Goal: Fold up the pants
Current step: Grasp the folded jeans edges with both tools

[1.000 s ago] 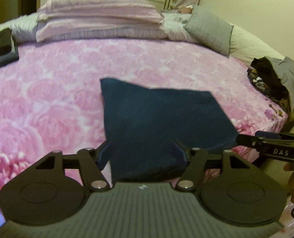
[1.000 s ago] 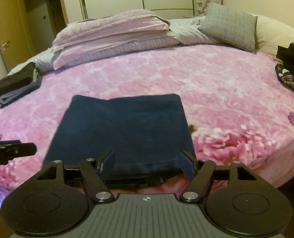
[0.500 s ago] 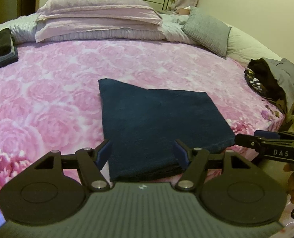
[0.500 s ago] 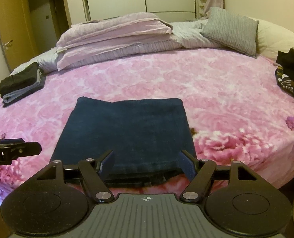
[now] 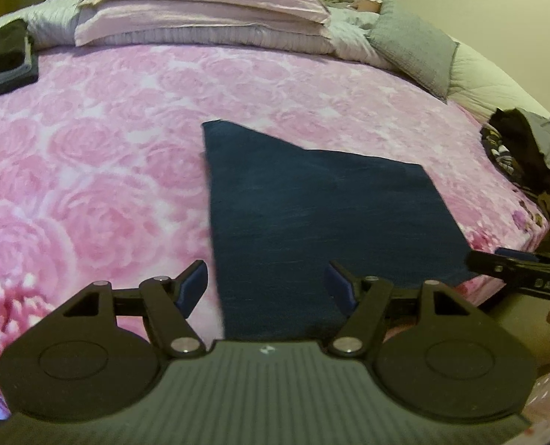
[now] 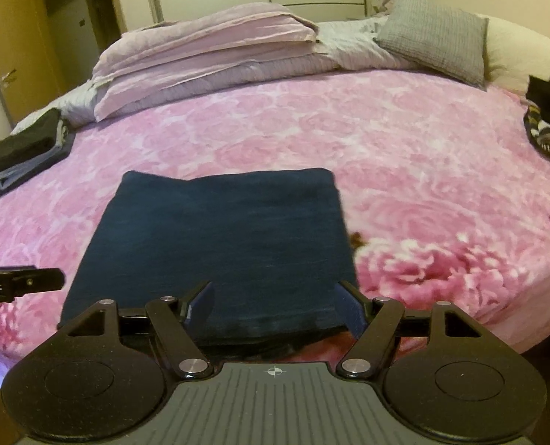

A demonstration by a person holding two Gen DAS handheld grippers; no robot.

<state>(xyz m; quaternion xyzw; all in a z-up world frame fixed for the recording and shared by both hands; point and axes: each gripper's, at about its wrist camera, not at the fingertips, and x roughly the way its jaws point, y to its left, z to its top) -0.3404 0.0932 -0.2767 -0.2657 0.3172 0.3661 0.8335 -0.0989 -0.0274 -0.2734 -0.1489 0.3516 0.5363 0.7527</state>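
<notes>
The dark blue pants (image 5: pixel 312 222) lie folded into a flat rectangle on the pink rose blanket (image 5: pixel 89 148), close to the bed's near edge. My left gripper (image 5: pixel 265 274) hovers open over their near left corner, its left finger over blanket and its right finger over cloth. In the right wrist view the same pants (image 6: pixel 219 237) fill the middle, and my right gripper (image 6: pixel 275 296) stands open above their near edge with nothing pinched. Each view catches the other tool at its side: the right gripper (image 5: pixel 516 278) and the left gripper (image 6: pixel 19 282).
Folded lilac bedding (image 5: pixel 200 7) and a grey pillow (image 5: pixel 412 44) sit at the head of the bed. A small stack of dark folded clothes (image 6: pixel 26 148) rests at the far left. A loose heap of dark garments (image 5: pixel 523 155) lies at the right edge.
Both grippers have crept forward and slightly down over the pants' near edge. The left one's left finger, earlier over the cloth, now sits over the blanket. The pants have not moved.
</notes>
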